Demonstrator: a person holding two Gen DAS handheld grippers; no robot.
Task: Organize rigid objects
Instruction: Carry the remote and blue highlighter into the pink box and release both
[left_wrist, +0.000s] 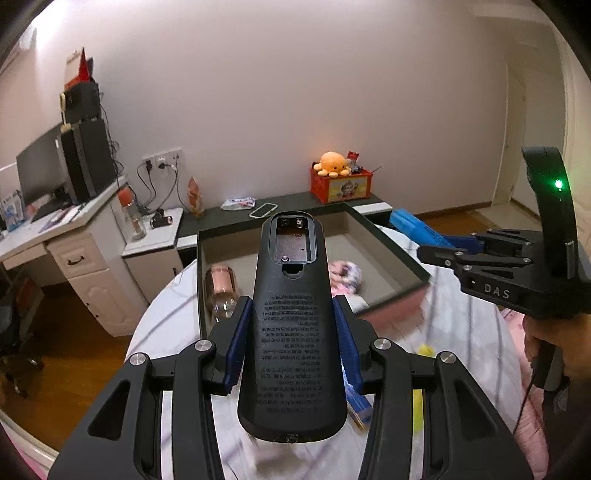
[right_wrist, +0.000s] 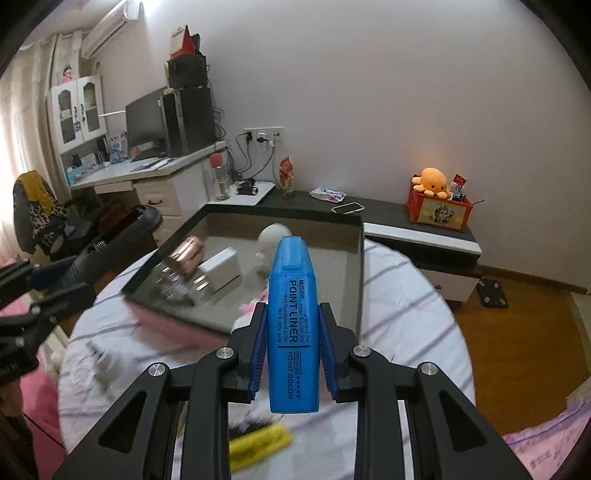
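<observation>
My left gripper (left_wrist: 291, 314) is shut on a black remote control (left_wrist: 291, 332) that lies back side up, its battery bay uncovered. My right gripper (right_wrist: 291, 314) is shut on a blue highlighter (right_wrist: 291, 325) marked POINT LINER. Both are held in the air above the striped bed cover, in front of a shallow dark-rimmed box (left_wrist: 391, 240) (right_wrist: 360, 258). Inside the box lie a pink bottle (left_wrist: 221, 288) (right_wrist: 184, 254), a white block (right_wrist: 221, 273) and a pale doll (left_wrist: 345, 275) (right_wrist: 273, 236). The right gripper (left_wrist: 443, 240) with its highlighter also shows at the right of the left wrist view.
A yellow highlighter (right_wrist: 258, 441) and a small grey item (right_wrist: 98, 365) lie on the striped cover (right_wrist: 406, 317). A dark ledge (right_wrist: 388, 212) behind the box carries a phone (right_wrist: 347, 208) and an orange crate (right_wrist: 439, 210) with a plush octopus. A white desk (left_wrist: 74, 251) stands left.
</observation>
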